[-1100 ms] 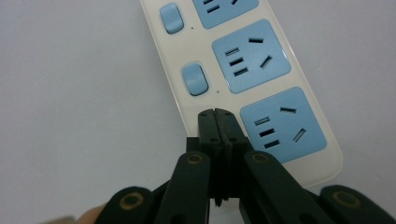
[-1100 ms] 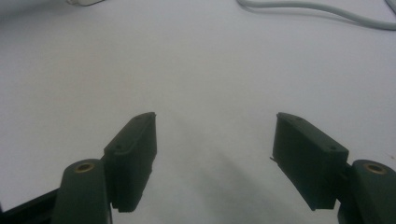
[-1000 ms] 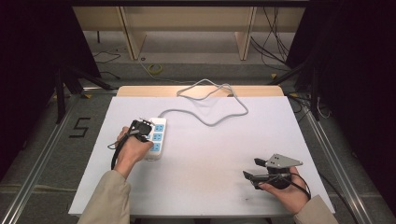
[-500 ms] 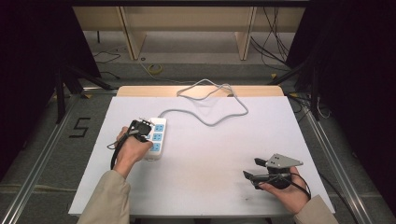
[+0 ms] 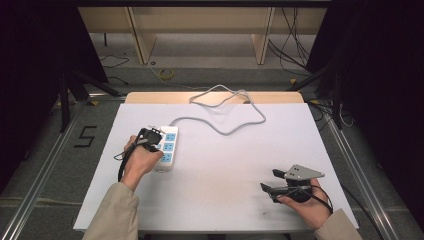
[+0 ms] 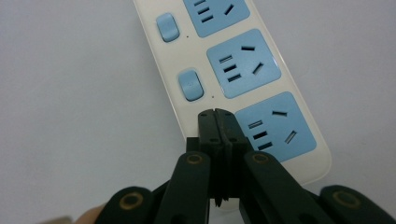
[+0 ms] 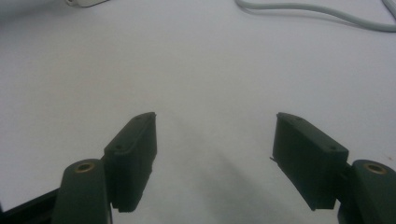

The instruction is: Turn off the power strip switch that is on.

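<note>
A white power strip [image 5: 167, 146] with blue sockets lies on the white table [image 5: 225, 165], left of centre. My left gripper [image 5: 149, 134] is held over its left side. In the left gripper view the jaws are shut, and their tips [image 6: 216, 115] rest on the strip [image 6: 243, 70] just below a blue rocker switch [image 6: 190, 85], beside the nearest socket. Whether a third switch lies under the tips is hidden. My right gripper [image 5: 272, 181] rests low near the table's front right. Its jaws stand open [image 7: 215, 149] over bare table with nothing between them.
The strip's grey cable [image 5: 235, 112] loops from its far end toward the back of the table and over the rear edge. It also crosses the top of the right gripper view [image 7: 317, 16]. Dark floor and wooden furniture legs [image 5: 262, 35] lie beyond the table.
</note>
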